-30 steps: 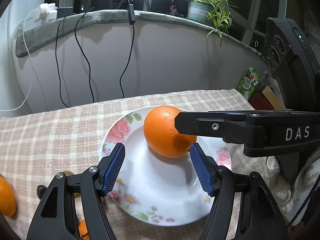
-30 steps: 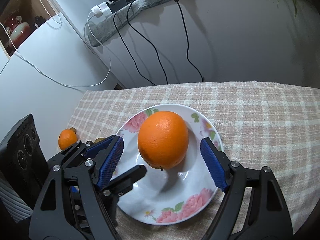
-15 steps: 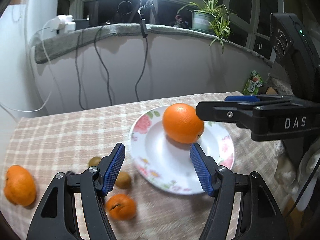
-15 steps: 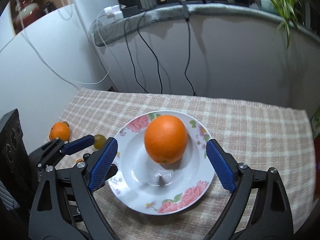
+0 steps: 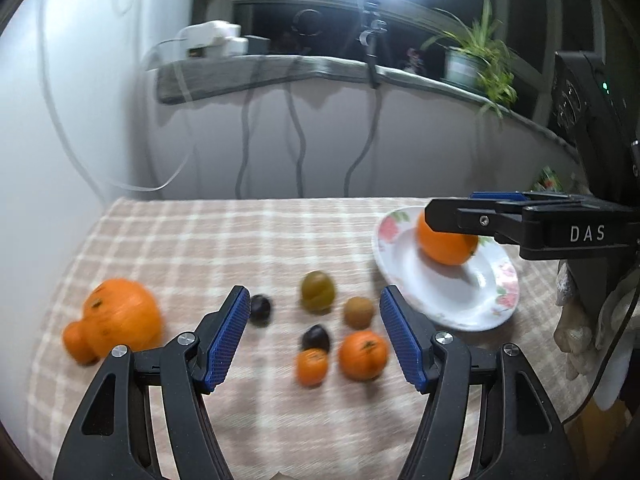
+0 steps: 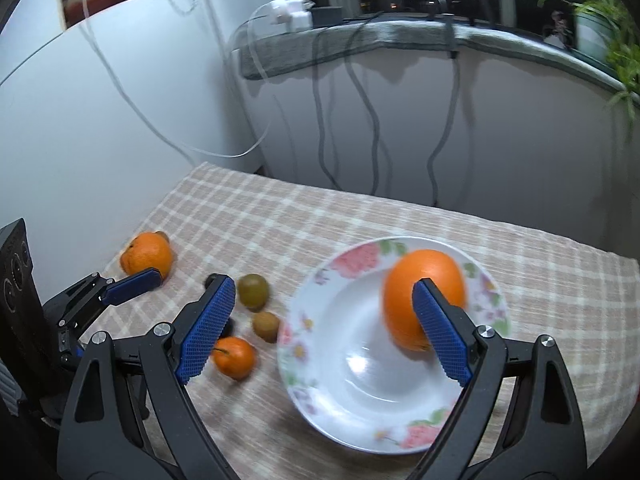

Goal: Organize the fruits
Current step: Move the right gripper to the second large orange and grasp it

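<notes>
A large orange [image 5: 446, 242] lies on the flowered white plate [image 5: 460, 300] at the right; it also shows in the right wrist view [image 6: 424, 292] on the plate [image 6: 360, 400]. My left gripper [image 5: 312, 334] is open and empty above a cluster of small fruits: two tangerines [image 5: 363, 354] [image 5: 312, 366], a kiwi [image 5: 359, 312], a green fruit [image 5: 318, 291] and two dark fruits [image 5: 260, 309] [image 5: 316, 338]. A knobbly orange [image 5: 116, 322] lies at the left. My right gripper [image 6: 324, 338] is open and empty over the plate's left side.
The fruits lie on a checked tablecloth [image 5: 224, 248]. Cables hang down the wall behind the table [image 5: 296, 140]. A potted plant [image 5: 476, 64] stands on the ledge. A white cabinet [image 6: 100, 120] borders the table's left edge.
Both grippers have pulled back and swung left. The plate and orange now sit to the right, and the loose fruits have come into view between the left gripper's fingers.
</notes>
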Motion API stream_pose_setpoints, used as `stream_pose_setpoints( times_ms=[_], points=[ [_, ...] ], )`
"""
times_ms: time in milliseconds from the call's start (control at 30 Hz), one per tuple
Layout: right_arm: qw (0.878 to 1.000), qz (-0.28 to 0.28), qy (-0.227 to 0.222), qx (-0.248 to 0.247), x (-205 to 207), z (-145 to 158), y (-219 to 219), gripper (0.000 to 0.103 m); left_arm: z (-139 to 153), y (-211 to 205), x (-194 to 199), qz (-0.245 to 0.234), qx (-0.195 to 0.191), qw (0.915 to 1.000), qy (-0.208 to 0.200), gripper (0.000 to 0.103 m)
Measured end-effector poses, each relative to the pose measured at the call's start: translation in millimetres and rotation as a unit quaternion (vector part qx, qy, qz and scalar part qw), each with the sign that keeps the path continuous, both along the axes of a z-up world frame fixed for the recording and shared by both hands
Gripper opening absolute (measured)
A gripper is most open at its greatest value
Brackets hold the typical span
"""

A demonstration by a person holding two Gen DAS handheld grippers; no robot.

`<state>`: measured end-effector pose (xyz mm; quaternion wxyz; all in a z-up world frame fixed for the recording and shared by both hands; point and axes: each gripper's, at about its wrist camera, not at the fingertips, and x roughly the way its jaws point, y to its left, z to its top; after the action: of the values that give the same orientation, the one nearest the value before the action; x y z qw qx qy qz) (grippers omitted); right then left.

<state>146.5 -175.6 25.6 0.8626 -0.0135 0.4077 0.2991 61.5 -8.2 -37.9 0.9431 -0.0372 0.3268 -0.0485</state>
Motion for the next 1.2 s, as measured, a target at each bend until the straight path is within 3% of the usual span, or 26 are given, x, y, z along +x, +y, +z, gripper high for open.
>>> stream_pose_setpoints(
  times_ms=[600,933,1000,1200],
  points=[
    [0.988,0.152,0.034,-0.017,-5,-11,127,0.092,-29,106,-43,0.131,-0.064,0.9890,0.026,0.067],
    [0.975,0.195,0.109,0.011,4,-30,180,0.092,-38,125,-34,0.134,-0.105,0.9848,0.036,0.066],
    [0.972,0.200,0.125,0.017,7,-35,187,0.092,-41,126,-31,0.134,-0.107,0.9845,0.039,0.062],
    [0.962,0.209,0.171,0.033,16,-49,208,0.092,-44,130,-25,0.132,-0.115,0.9837,0.041,0.061]
  ],
)
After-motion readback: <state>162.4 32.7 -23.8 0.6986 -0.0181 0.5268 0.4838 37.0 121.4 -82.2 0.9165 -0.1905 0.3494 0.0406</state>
